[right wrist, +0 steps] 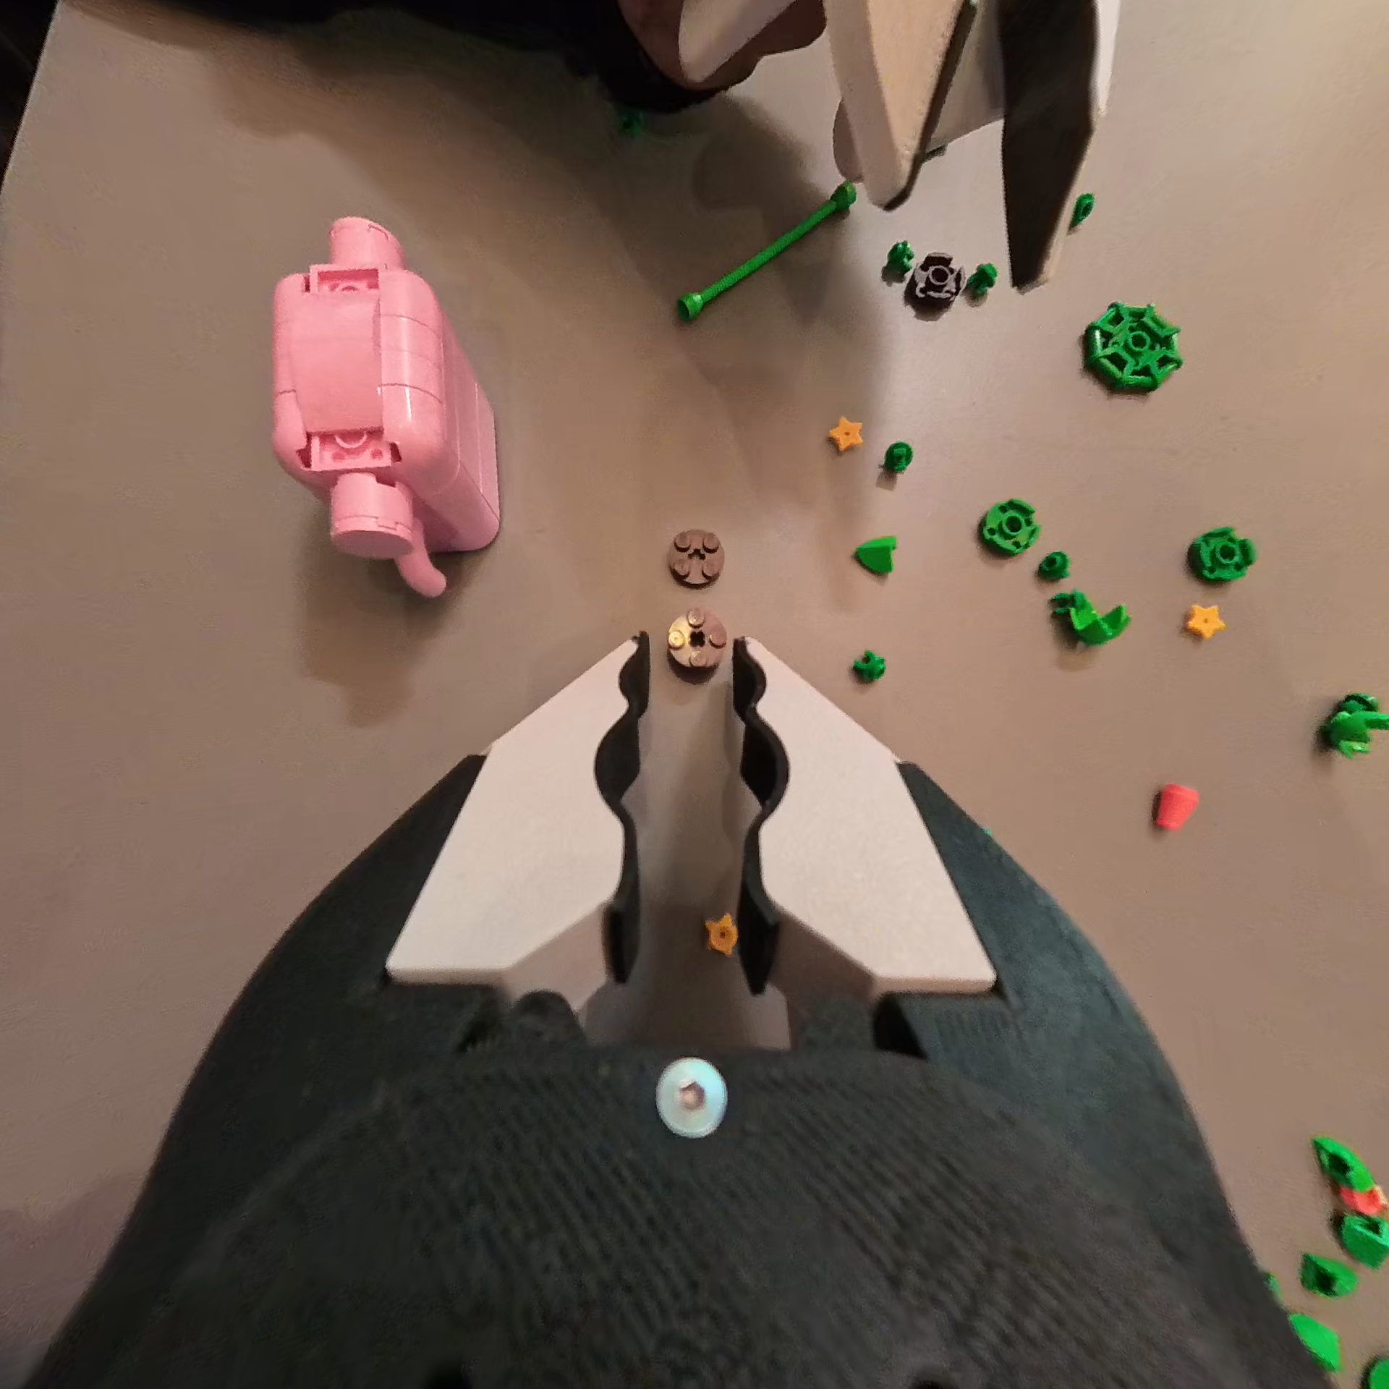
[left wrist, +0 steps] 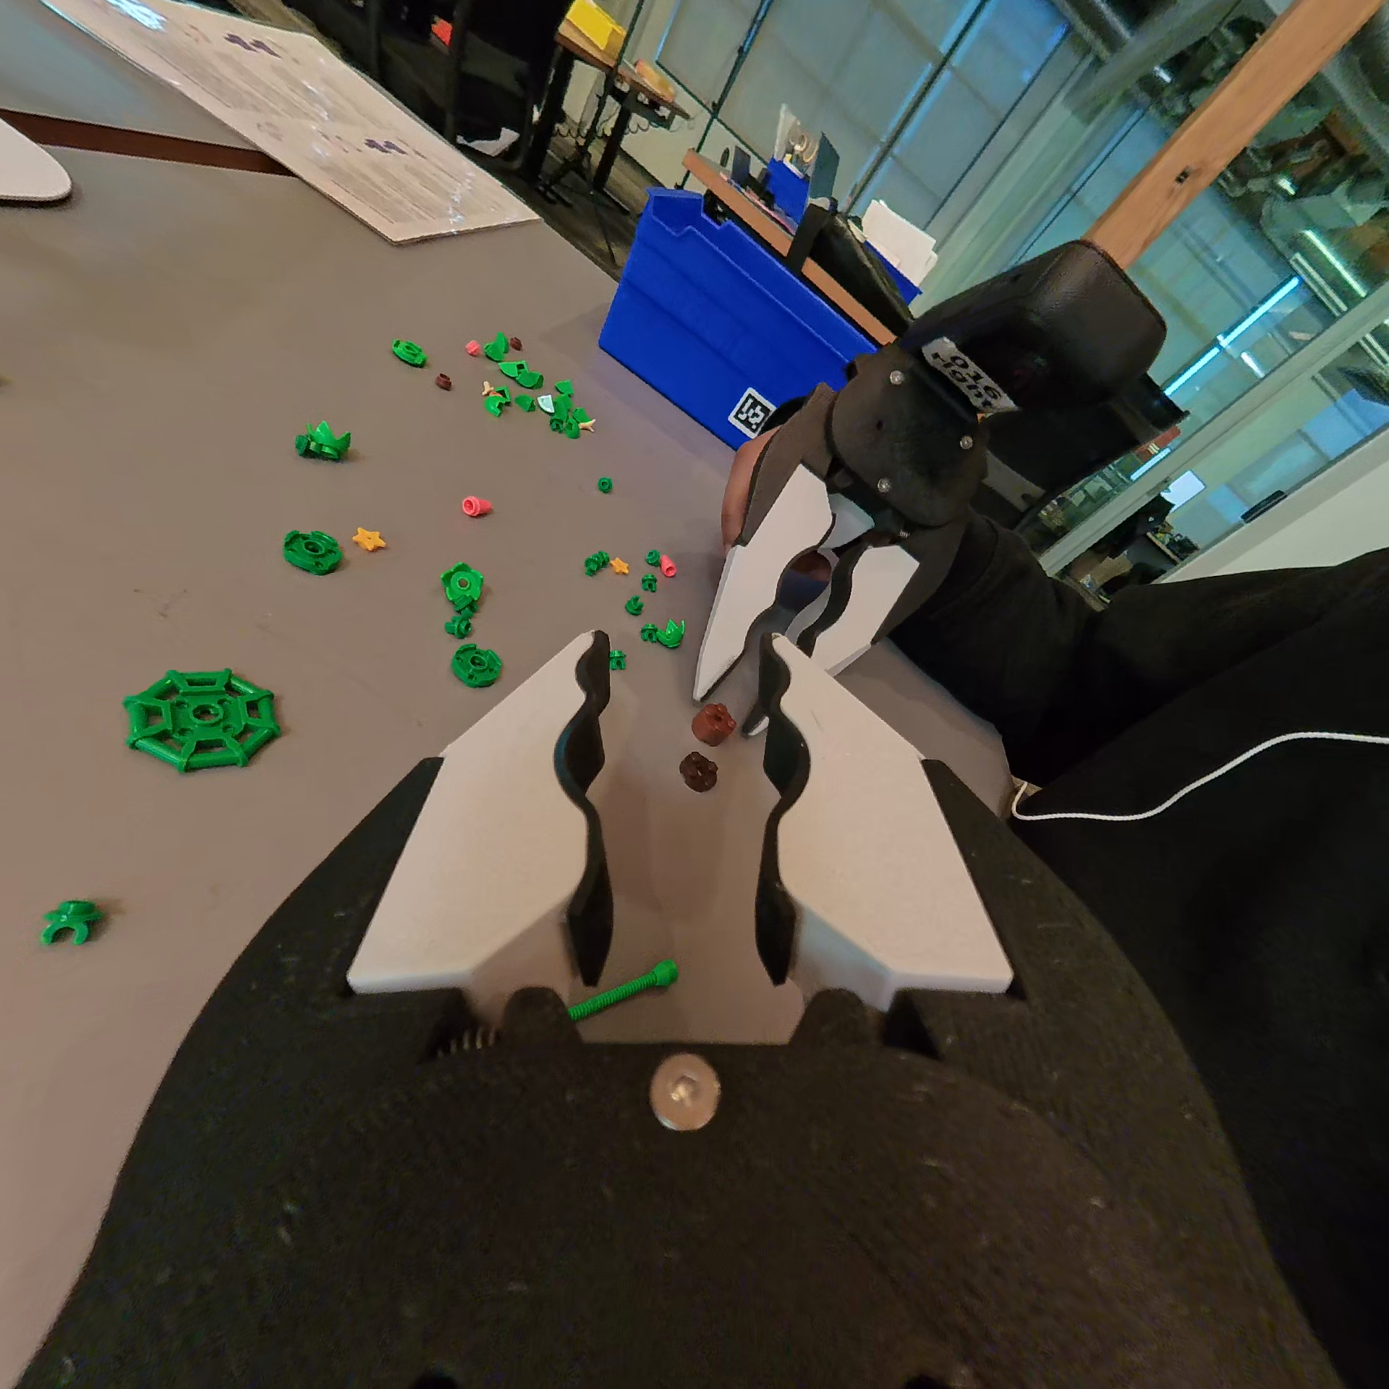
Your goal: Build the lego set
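Right wrist view: the right hand-held gripper [right wrist: 690, 646] points down at the grey counter [right wrist: 188, 789]. Its two fingers are a little apart and hold nothing. A brown round piece [right wrist: 697, 640] lies just in front of the tips, and it is hard to tell if they touch it. A second brown round piece [right wrist: 696, 557] lies just beyond the first. Four yellow stars show here; one star [right wrist: 721, 933] lies on the counter between the fingers. There is one red cone [right wrist: 1175, 806], one big green web wheel [right wrist: 1133, 346], one green rod [right wrist: 767, 252] and one dark brown flower piece [right wrist: 934, 280]. Many small green bits lie on the right side.

Only this view shows the pink built model [right wrist: 383, 402], lying on its side, well apart from the loose pieces.

In the left wrist view the left hand-held gripper [left wrist: 684, 658] is wide open and empty. Two brown pieces sit beyond its tips, a round piece [left wrist: 713, 724] and a darker one [left wrist: 698, 771]. The other gripper [left wrist: 733, 703] stands tip-down just beside them. Only this view shows one blue bin [left wrist: 721, 316] past the counter edge, one paper sheet [left wrist: 301, 113], and a far pile of green bits [left wrist: 526, 387].
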A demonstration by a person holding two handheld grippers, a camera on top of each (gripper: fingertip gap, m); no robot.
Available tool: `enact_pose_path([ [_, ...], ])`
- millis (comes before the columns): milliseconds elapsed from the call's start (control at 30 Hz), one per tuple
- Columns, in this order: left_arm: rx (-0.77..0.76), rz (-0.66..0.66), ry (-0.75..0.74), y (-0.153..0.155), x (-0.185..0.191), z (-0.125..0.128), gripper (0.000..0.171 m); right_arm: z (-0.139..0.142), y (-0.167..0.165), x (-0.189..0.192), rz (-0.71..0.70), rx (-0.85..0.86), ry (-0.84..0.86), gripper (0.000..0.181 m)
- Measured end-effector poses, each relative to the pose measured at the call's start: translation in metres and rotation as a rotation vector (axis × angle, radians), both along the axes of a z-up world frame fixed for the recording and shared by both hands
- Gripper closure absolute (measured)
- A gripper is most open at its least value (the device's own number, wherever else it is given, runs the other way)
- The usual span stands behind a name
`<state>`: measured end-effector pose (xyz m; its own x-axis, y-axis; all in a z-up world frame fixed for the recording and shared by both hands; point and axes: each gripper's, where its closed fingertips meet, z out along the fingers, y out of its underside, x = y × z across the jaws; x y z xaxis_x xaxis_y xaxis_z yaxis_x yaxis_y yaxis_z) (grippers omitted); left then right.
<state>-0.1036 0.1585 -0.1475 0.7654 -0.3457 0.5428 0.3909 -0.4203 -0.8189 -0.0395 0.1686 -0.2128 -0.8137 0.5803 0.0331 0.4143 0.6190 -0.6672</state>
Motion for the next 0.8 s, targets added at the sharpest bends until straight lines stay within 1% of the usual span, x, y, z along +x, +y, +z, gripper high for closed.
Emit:
enact_pose_path([
  [167,0.0,-0.004,-0.003,0.0,0.001,0.0,0.136,-0.004,0.0,-0.001,-0.002,0.008,-0.007,0.16],
  [267,-0.003,-0.014,0.001,0.0,0.003,-0.001,0.136,-0.002,-0.001,-0.002,-0.007,-0.004,0.001,0.158],
  [533,-0.017,-0.036,0.101,0.0,0.014,-0.005,0.136,0.002,-0.002,-0.013,-0.042,-0.006,0.066,0.156],
  [667,-0.015,-0.04,0.159,0.0,0.017,-0.006,0.136,0.008,-0.008,-0.015,-0.047,-0.072,0.08,0.153],
  [800,-0.012,-0.05,0.214,0.0,0.022,-0.008,0.136,0.011,-0.01,-0.016,-0.056,-0.098,0.113,0.152],
])
